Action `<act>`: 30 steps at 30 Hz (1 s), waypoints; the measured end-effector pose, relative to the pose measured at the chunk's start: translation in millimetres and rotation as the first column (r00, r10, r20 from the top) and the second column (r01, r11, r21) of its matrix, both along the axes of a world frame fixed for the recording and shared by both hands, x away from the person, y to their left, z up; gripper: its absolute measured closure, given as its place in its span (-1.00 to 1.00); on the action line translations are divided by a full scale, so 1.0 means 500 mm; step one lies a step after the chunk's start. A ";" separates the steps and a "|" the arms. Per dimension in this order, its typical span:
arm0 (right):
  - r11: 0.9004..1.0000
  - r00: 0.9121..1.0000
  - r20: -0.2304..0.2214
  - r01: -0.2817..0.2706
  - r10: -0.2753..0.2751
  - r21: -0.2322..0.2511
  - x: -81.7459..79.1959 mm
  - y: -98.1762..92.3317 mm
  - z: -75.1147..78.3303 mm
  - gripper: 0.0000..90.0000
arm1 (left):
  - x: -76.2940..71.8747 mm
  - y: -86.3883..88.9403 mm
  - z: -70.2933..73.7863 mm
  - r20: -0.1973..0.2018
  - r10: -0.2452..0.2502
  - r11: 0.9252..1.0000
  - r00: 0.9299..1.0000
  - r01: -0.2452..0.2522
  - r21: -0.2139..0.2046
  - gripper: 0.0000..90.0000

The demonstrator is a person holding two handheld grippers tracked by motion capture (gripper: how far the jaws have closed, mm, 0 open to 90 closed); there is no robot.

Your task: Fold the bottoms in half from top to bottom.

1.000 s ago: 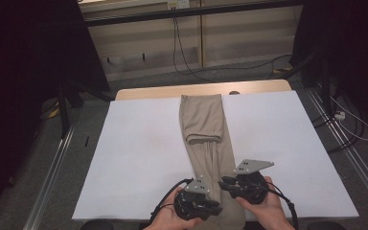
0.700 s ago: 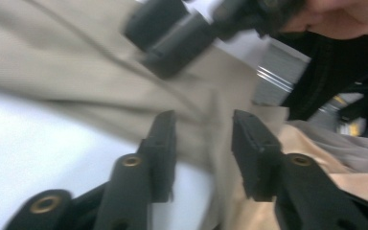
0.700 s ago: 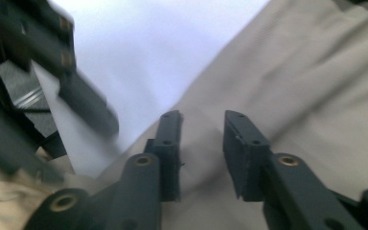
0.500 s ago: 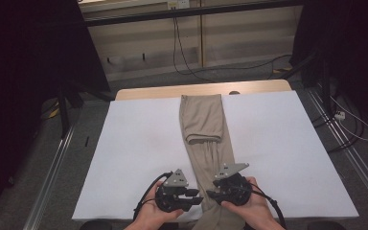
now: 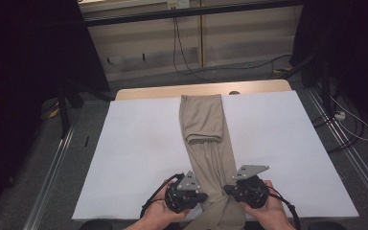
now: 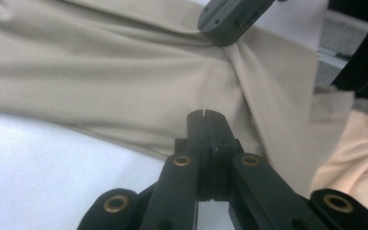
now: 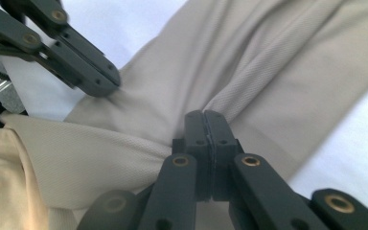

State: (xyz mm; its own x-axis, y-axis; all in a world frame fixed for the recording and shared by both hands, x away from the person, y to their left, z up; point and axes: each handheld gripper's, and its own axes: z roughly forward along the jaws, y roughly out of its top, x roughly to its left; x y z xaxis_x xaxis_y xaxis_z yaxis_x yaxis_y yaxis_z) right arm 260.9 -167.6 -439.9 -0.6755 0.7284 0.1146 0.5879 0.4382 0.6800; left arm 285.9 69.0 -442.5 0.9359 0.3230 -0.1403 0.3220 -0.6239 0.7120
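At the near edge both grippers — left (image 5: pixel 202 196), right (image 5: pixel 228 190) — pinched the cloth (image 5: pixel 205 120); uneven pulling could skew it.

A beige garment (image 5: pixel 206 143) lies as a long strip from 12 to 6 o'clock — far end folded back, near end bunched.

Both grippers are black. The left gripper (image 5: pixel 202 196) and the right gripper (image 5: pixel 226 190) each carry a grey three-cornered plate on top and a black cable behind. Brass-coloured rivets sit in the jaw links, with small dark screws above them.
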 end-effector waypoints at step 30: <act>0.993 0.992 0.039 0.116 -0.116 0.018 0.200 -0.037 0.007 0.55 | 0.021 0.016 -0.002 -0.048 0.028 0.999 0.998 -0.029 -0.031 0.62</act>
State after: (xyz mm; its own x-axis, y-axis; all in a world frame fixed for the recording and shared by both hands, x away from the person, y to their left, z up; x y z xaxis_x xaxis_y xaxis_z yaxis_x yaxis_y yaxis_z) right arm 360.7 -185.9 -436.3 -0.5909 0.8004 0.1010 0.6062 0.3579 0.7102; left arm 296.4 76.8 -443.5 0.9183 0.3442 -0.1956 0.3738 -0.5910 0.7149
